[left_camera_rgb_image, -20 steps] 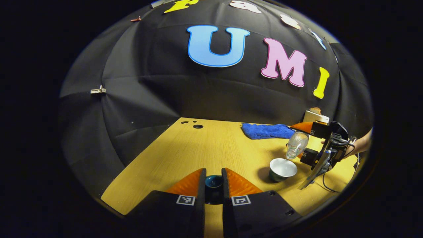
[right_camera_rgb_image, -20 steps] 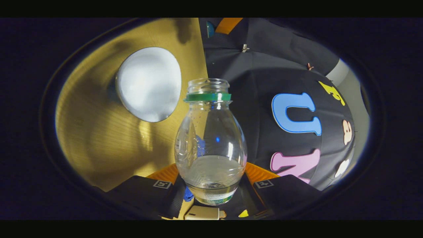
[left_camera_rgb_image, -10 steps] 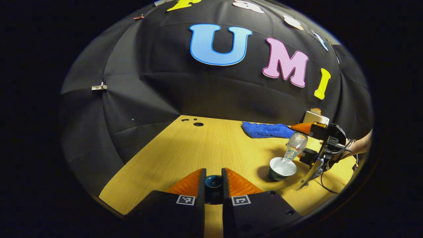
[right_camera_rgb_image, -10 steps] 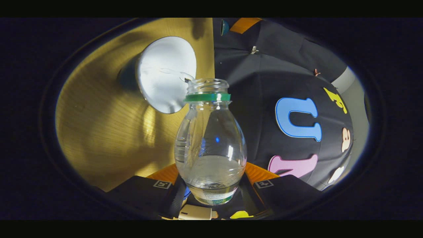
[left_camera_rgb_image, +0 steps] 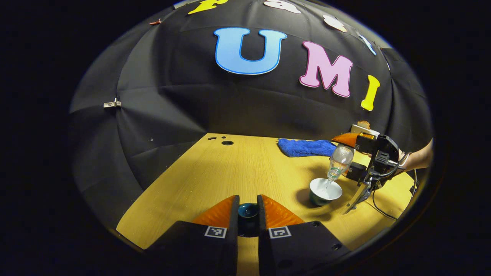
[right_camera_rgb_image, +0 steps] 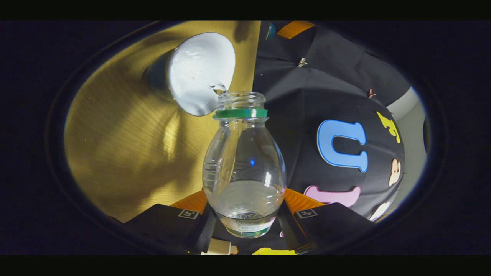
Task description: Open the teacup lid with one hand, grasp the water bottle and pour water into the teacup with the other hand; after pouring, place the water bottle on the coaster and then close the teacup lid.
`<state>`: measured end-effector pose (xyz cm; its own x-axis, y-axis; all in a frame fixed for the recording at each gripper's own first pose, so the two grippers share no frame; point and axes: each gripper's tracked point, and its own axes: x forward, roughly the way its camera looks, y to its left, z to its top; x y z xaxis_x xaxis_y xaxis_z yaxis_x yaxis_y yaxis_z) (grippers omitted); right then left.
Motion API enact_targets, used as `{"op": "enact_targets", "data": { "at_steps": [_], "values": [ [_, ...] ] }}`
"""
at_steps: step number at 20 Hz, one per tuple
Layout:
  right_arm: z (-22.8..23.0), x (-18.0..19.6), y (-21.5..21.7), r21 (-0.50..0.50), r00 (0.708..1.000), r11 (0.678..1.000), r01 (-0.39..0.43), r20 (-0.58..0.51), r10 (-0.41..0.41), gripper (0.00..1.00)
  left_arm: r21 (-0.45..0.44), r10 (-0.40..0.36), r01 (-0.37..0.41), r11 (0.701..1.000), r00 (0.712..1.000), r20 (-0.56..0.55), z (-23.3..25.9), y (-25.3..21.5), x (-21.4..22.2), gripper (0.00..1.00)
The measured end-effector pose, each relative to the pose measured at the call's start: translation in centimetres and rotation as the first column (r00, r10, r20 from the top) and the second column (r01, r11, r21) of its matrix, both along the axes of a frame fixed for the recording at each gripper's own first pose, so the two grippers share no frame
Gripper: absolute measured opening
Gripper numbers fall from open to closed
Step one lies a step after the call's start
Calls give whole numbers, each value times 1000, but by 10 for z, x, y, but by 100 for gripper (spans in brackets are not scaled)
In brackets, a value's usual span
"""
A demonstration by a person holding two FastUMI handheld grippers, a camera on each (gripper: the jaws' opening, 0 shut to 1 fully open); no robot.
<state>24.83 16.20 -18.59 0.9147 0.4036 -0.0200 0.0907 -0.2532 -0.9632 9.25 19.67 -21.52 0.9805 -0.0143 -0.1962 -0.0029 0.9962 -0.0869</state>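
On the table, left to right in the left gripper view:
Left gripper (left_camera_rgb_image: 247, 209): low over the wooden table (left_camera_rgb_image: 230, 172), fingers narrow, pressing both sides of the dark lid (left_camera_rgb_image: 248, 211).
Cup (left_camera_rgb_image: 324, 190): uncovered, white inside, well right of that gripper, on the table.
Bottle (left_camera_rgb_image: 338, 161): clear, tipped mouth-down over the cup, water running in.
Right gripper (left_camera_rgb_image: 351, 159): clamped on the bottle's body, a hand (left_camera_rgb_image: 416, 161) behind.
Blue cloth (left_camera_rgb_image: 305, 147): lay behind the cup.
Right gripper view: bottle (right_camera_rgb_image: 244, 172) sat between the fingers (right_camera_rgb_image: 245, 214), mouth at the cup's (right_camera_rgb_image: 201, 73) rim.

clear glossy plastic water bottle (right_camera_rgb_image: 244, 168), matt wood-grain table (left_camera_rgb_image: 230, 172), fuzzy cloth (left_camera_rgb_image: 305, 147).
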Motion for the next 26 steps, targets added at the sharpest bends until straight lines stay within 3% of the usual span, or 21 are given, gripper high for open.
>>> {"op": "enact_targets", "data": {
  "at_steps": [1,2,10,11,12,15,16,26],
  "values": [
    [2,0,0,-15,1000,1000,-8,10,9,79,0,0,0,1000,1000,-2,-1,0,0,26],
    [3,1,0,-28,1000,1000,-13,17,13,75,-3,-1,1,1000,1000,-2,-1,-1,-1,25],
    [19,4,5,-82,995,995,-57,79,64,75,19,-5,5,1000,1000,5,0,-4,2,22],
    [20,5,5,-91,994,994,-64,84,71,75,22,-6,6,1000,1000,8,1,-4,3,26],
    [22,5,6,-100,992,992,-72,92,81,75,25,-7,7,1000,1000,10,2,-4,4,22],
    [27,8,8,-125,990,988,-90,101,103,75,27,-11,11,1000,1000,10,0,-7,5,26],
    [29,7,9,-129,988,987,-98,103,112,75,23,-15,15,1000,1000,5,0,-8,5,22],
    [50,8,33,-224,961,951,-212,131,245,75,16,-18,18,1000,1000,-11,-7,-10,8,25]
  ]
}}
